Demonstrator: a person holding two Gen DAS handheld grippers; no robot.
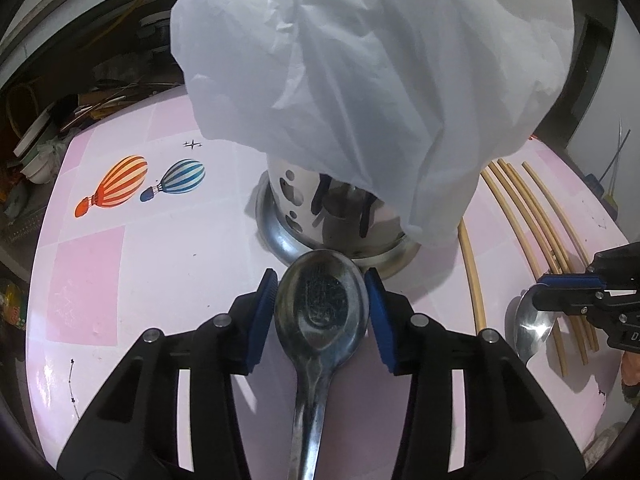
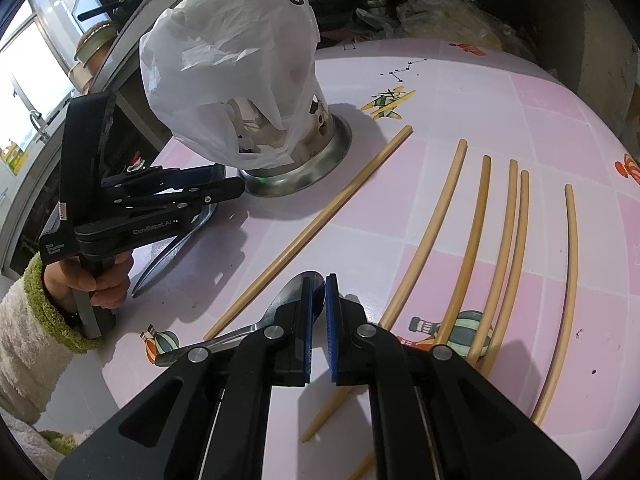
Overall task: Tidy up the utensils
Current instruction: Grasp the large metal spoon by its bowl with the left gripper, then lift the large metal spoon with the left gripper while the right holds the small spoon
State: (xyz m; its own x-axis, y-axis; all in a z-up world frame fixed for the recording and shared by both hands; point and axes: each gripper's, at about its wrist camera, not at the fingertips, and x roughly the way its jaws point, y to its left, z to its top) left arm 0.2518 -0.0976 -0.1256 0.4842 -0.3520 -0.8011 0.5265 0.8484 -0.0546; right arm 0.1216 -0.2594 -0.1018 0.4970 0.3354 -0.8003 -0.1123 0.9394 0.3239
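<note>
A large metal spoon (image 1: 322, 308) lies bowl-up in the left wrist view. My left gripper (image 1: 322, 312) is shut on its bowl, both blue pads against the rim. Seen from the right wrist view, that left gripper (image 2: 224, 188) reaches down beside the holder, the large spoon (image 2: 172, 252) under it. My right gripper (image 2: 325, 300) is shut on the bowl tip of a smaller spoon (image 2: 288, 300), whose handle runs down-left. In the left view the right gripper (image 1: 568, 282) pinches that small spoon (image 1: 532, 328). A perforated steel utensil holder (image 1: 288, 196) (image 2: 320, 132) stands close ahead.
A white plastic bag (image 1: 360, 60) (image 2: 224, 52) drapes over the holder's top. Several bamboo chopsticks (image 1: 536, 216) (image 2: 480, 216) lie spread on the pink tablecloth (image 1: 88, 280) to the right. A person's hand (image 2: 100, 280) in a fleece sleeve holds the left gripper. Clutter lines the far edges.
</note>
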